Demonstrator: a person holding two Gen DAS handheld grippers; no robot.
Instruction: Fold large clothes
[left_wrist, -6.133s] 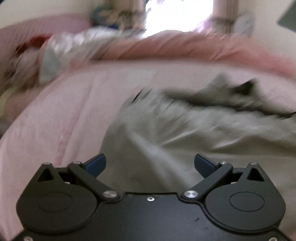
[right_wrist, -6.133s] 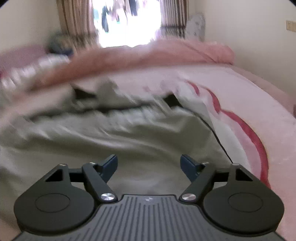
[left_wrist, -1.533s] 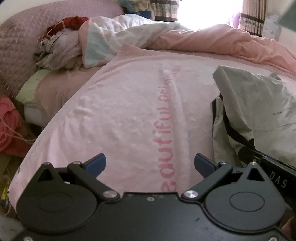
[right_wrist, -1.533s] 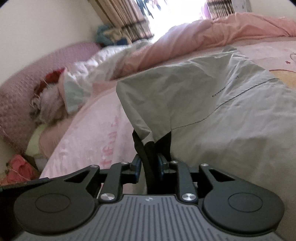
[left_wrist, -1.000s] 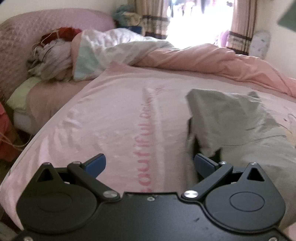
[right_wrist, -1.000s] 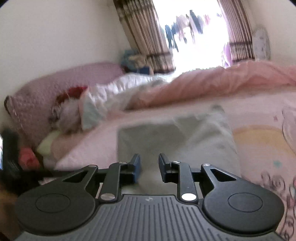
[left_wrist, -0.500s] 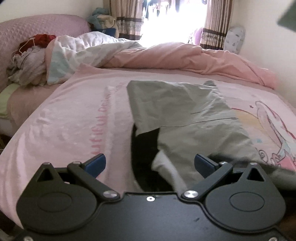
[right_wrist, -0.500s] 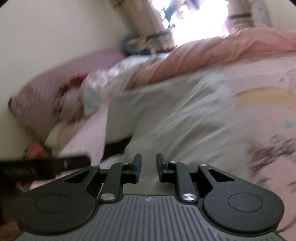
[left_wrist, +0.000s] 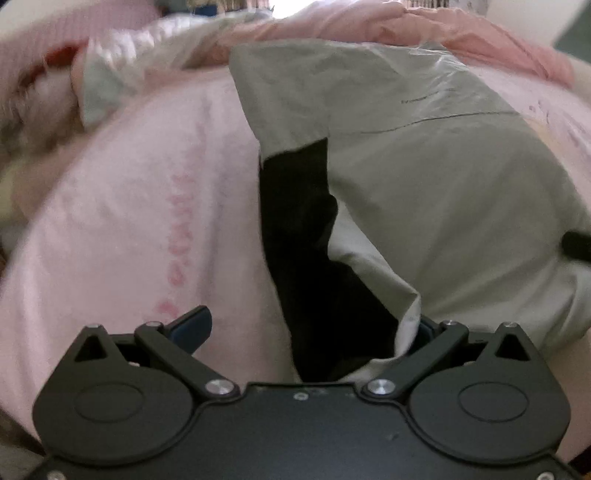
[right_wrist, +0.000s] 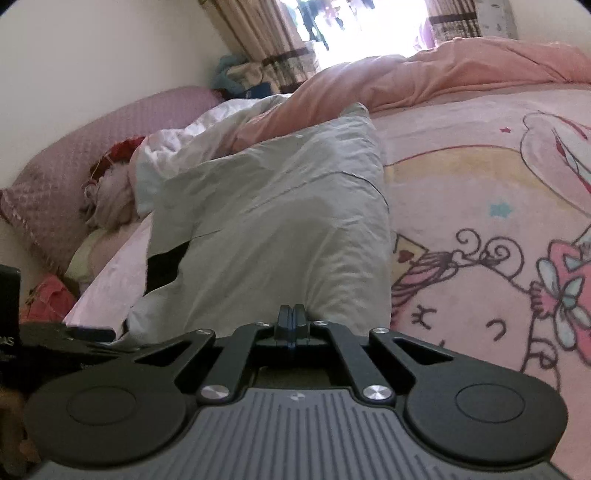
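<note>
At the near edge of the bed (right_wrist: 480, 206), the right gripper (right_wrist: 292, 318) has its fingers pressed together at the hem of the grey jacket (right_wrist: 280, 221); whether cloth is pinched between them cannot be told. The left gripper (left_wrist: 310, 328) stands wide open over the jacket's near left corner, where the black lining (left_wrist: 303, 236) shows, gripping nothing. The jacket lies as a narrow lengthwise strip toward the pink duvet (right_wrist: 424, 74), so the side folds look done; judging by that, the crosswise folds remain.

jacket (left_wrist: 424, 177) edge covers the left gripper (left_wrist: 306, 328)'s right finger; can't tell if the right gripper (right_wrist: 291, 319) pinches any fabric.
</note>
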